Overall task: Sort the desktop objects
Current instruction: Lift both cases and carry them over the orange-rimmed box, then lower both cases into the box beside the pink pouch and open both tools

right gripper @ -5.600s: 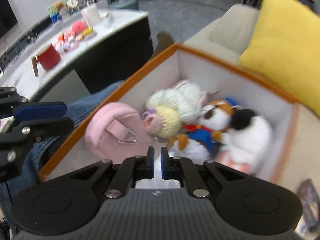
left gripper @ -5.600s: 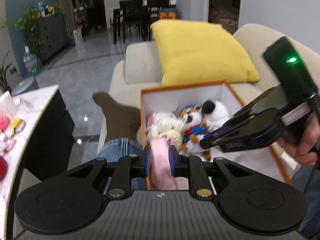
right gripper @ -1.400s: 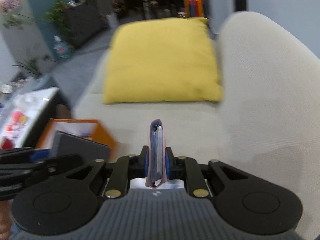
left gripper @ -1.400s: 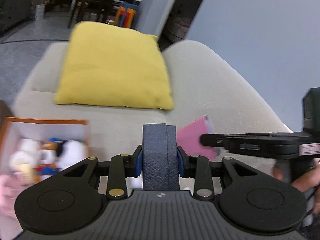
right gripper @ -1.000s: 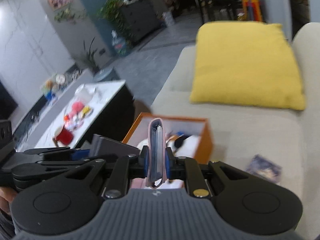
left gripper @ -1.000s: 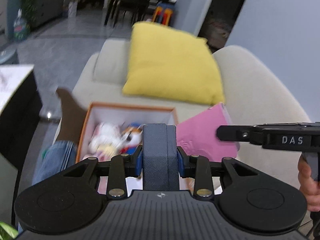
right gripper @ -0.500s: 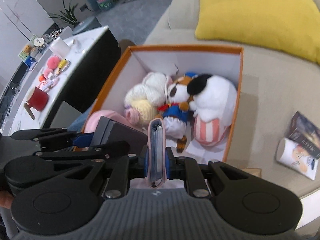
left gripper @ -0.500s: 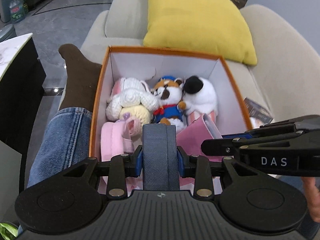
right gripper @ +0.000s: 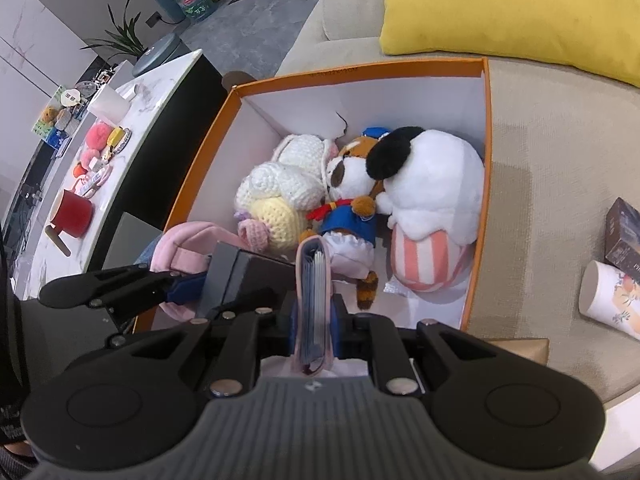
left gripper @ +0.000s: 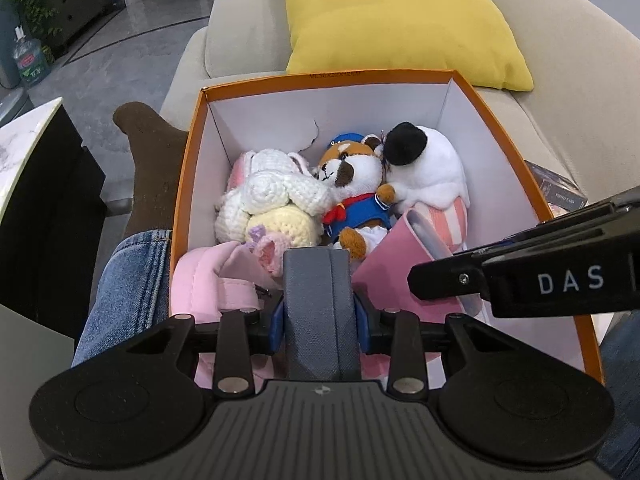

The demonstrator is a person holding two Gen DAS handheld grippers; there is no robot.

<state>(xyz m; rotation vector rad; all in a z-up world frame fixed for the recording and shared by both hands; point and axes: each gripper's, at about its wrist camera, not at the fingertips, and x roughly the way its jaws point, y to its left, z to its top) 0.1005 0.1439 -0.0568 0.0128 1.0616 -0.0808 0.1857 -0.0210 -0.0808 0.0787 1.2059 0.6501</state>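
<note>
An orange box (left gripper: 188, 152) with white inner walls sits on the sofa and holds several plush toys (left gripper: 348, 184) and a pink pouch (left gripper: 208, 276). My left gripper (left gripper: 319, 312) is shut on a dark grey case (left gripper: 318, 300), held over the box's near end. My right gripper (right gripper: 314, 316) is shut on a pink card holder (right gripper: 314, 280), also over the near end, just right of the grey case (right gripper: 240, 276). In the left wrist view the pink card holder (left gripper: 392, 276) shows beside the grey case. The box (right gripper: 208, 152) fills the right wrist view.
A yellow cushion (left gripper: 392, 20) lies behind the box on the beige sofa (right gripper: 560, 140). A dark booklet (right gripper: 624, 232) and a printed cup (right gripper: 608, 304) lie on the sofa right of the box. A marble-topped table (right gripper: 120, 128) with small items stands left. A jeans leg (left gripper: 128, 276) is beside the box.
Both grippers have come lower and nearer over the box with their items; the box and toys look larger. The grips have not changed.
</note>
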